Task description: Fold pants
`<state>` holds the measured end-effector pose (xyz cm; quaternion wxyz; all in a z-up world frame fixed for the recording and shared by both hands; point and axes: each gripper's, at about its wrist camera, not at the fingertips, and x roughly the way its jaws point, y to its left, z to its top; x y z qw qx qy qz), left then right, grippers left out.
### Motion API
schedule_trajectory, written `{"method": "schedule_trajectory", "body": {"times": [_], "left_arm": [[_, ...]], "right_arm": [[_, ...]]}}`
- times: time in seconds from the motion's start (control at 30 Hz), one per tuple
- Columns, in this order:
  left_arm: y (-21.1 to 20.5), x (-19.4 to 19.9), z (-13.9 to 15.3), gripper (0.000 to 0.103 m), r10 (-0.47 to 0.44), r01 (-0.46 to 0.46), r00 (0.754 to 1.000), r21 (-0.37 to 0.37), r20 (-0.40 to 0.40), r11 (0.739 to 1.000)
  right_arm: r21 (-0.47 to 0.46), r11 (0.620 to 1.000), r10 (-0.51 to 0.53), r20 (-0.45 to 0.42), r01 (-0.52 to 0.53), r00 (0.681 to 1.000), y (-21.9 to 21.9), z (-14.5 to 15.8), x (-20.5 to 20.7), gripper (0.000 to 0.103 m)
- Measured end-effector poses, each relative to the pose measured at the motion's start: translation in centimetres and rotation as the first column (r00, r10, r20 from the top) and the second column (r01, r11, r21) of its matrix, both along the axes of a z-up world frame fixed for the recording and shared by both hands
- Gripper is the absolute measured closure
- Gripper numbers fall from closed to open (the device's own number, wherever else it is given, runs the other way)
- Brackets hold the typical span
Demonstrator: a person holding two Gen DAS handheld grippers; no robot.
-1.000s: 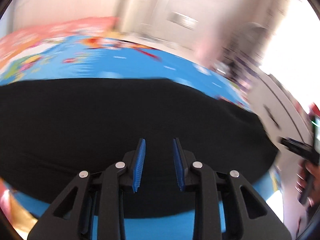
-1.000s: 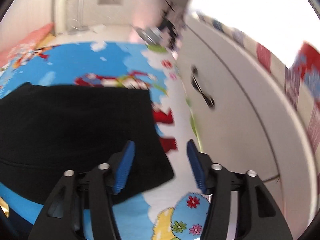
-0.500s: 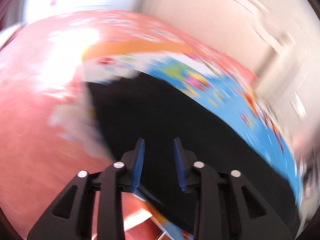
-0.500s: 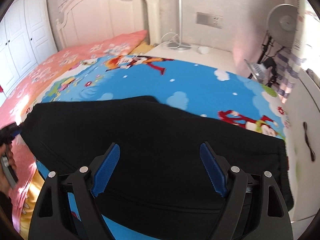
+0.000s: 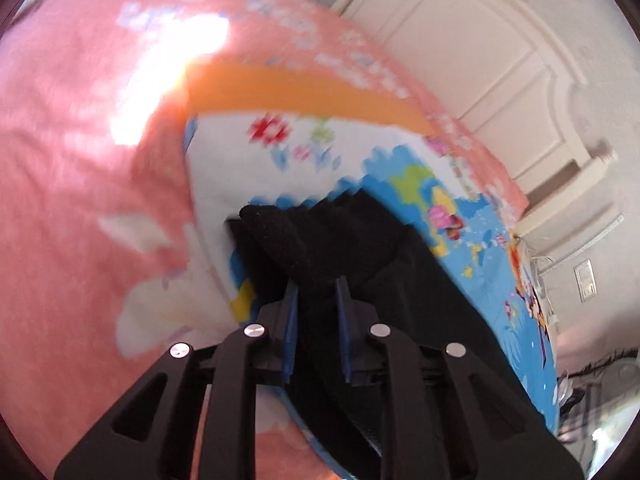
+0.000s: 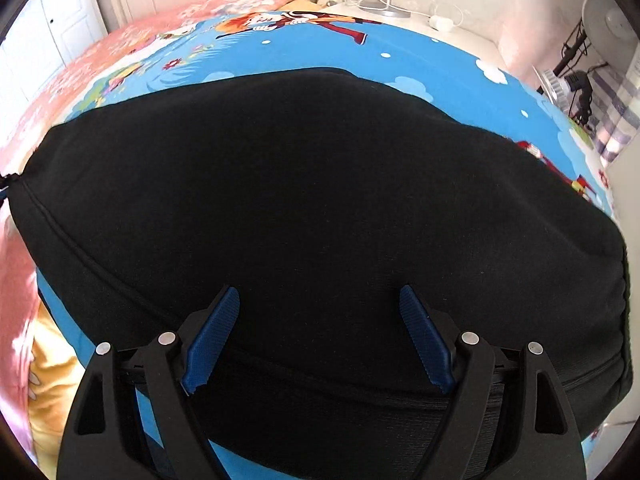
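Pants lie flat on the bed, spread over the blue cartoon sheet, already a wide black slab with a seam running along the near edge. Looks like one lengthwise fold is in place, judging from the doubled edge at right.

Left tongs: blue pads nearly together with a bunch of black cloth between them. That's the pants' left end, gathered and lifted off the sheet, cloth puckered above the pads. Grip sits at the end because that's the corner you'd carry across for the next fold. Left view is motion-blurred, so I can't tell exactly how much cloth is pinched or whether both layers are caught.

Right tongs: spread wide, nothing between the pads, hovering over the near middle of the pants just above the seam. Whether the pads touch the cloth I can't tell. Probable reason for that spot: either pin the fold line while the left end swings over, or go for the near edge.

Pink quilt lies left of the sheet, headboard behind it. Nightstand with lamp base and cable at the far side, fan to the right.

Risk, my read: a single-point grip on bunched cloth will drag the end over crooked. The right side should anchor the middle before the left one travels.
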<state>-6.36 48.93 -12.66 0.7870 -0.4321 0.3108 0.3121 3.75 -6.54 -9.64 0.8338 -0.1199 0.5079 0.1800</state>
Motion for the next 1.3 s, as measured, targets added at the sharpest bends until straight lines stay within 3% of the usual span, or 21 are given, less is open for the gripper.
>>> {"method": "schedule_trajectory", "body": {"times": [0.1, 0.17, 0.33, 0.5, 0.53, 0.57, 0.7, 0.77, 0.93, 1.07, 1.3], "left_arm": [[0.2, -1.7, -0.7, 0.059, 0.029, -0.028, 0.999, -0.025, 0.044, 0.999], [0.5, -2.2, -0.3, 0.054, 0.028, -0.024, 0.995, -0.038, 0.1, 0.999], [2.9, -3.6, -1.8, 0.056, 0.085, -0.046, 0.973, -0.178, 0.215, 0.983], [4.2, -3.4, -4.1, 0.056, 0.1, -0.03, 0.962, -0.265, 0.253, 0.964], [4.4, -3.6, -4.1, 0.057, 0.1, -0.026, 0.958, -0.267, 0.267, 0.963], [4.5, -3.6, -4.1, 0.066, 0.088, -0.003, 0.951, -0.276, 0.296, 0.961], [5.0, -3.3, -4.7, 0.066, 0.071, 0.023, 0.952, -0.303, 0.297, 0.953], [5.4, -3.5, -5.4, 0.067, 0.094, 0.029, 0.936, -0.343, 0.339, 0.939], [6.3, -3.2, -6.5, 0.09, 0.086, 0.069, 0.921, -0.375, 0.38, 0.924], [5.9, -3.6, -5.2, 0.092, 0.062, 0.082, 0.913, -0.33, 0.403, 0.94], [5.6, -3.5, -3.9, 0.092, 0.048, 0.071, 0.923, -0.294, 0.381, 0.953]], "right_arm": [[-0.019, 1.0, 0.001, 0.001, -0.001, 1.0, 0.1, 0.4, -0.1, 0.025], [-0.019, 1.0, 0.024, 0.025, -0.023, 0.999, 0.7, 1.6, -0.3, 0.026], [0.099, 0.978, 0.175, 0.107, -0.186, 0.979, 5.6, 5.4, -0.9, 0.026], [0.194, 0.927, 0.309, 0.092, -0.321, 0.947, 13.9, 6.2, -1.1, 0.031], [0.188, 0.921, 0.332, 0.088, -0.343, 0.939, 16.1, 5.8, -1.1, 0.033], [0.186, 0.917, 0.344, 0.085, -0.354, 0.935, 17.5, 5.6, -1.0, 0.034], [0.182, 0.91, 0.368, 0.061, -0.373, 0.928, 22.7, 3.9, 0.1, 0.04], [0.164, 0.919, 0.356, 0.052, -0.359, 0.933, 24.2, 2.9, 0.7, 0.042], [0.111, 0.939, 0.328, -0.002, -0.326, 0.945, 24.4, 0.1, 1.6, 0.047], [0.056, 0.93, 0.361, 0.049, -0.363, 0.931, 24.7, 0.0, 0.7, 0.047], [0.054, 0.936, 0.345, 0.061, -0.348, 0.937, 24.0, 0.2, 0.6, 0.047]]}}
